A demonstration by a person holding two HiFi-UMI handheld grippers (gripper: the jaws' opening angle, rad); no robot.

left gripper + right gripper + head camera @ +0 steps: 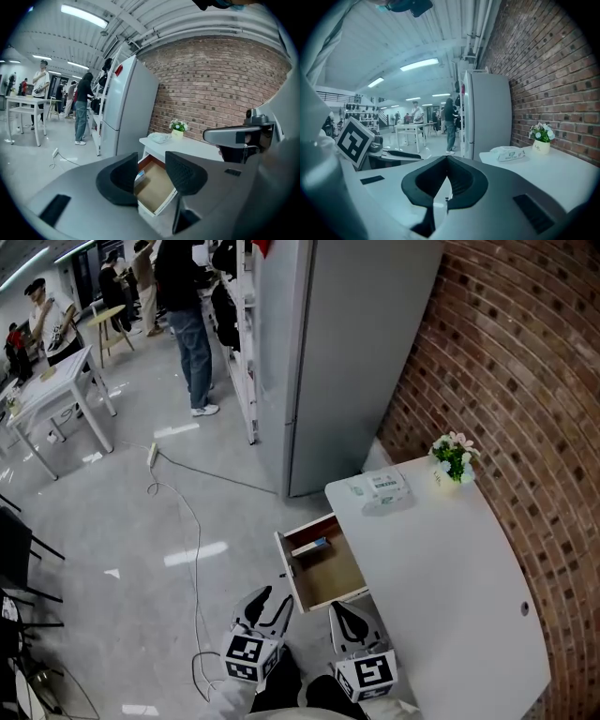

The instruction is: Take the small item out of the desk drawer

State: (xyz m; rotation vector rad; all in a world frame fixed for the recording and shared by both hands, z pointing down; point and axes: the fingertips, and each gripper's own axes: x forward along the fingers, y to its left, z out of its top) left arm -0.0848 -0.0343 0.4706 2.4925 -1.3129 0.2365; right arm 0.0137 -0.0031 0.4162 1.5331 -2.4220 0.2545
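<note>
The desk drawer (334, 574) stands pulled out from the left side of the white desk (450, 587). A small blue and white item (310, 547) lies at the drawer's far end. My left gripper (269, 607) hovers just short of the drawer's near left corner, open, with nothing between its fingers. In the left gripper view the gripper (151, 171) looks down at the drawer (157, 190), and the item (139, 176) shows between the jaws. My right gripper (349, 617) sits at the drawer's near right corner, shut and empty. Its tips (446, 158) meet.
A tissue pack (380, 487) and a small flower pot (453, 458) stand at the desk's far end. A tall grey cabinet (347, 352) rises behind the desk, with a brick wall (525, 381) on the right. A cable (192, 521) trails over the floor. People stand far back left.
</note>
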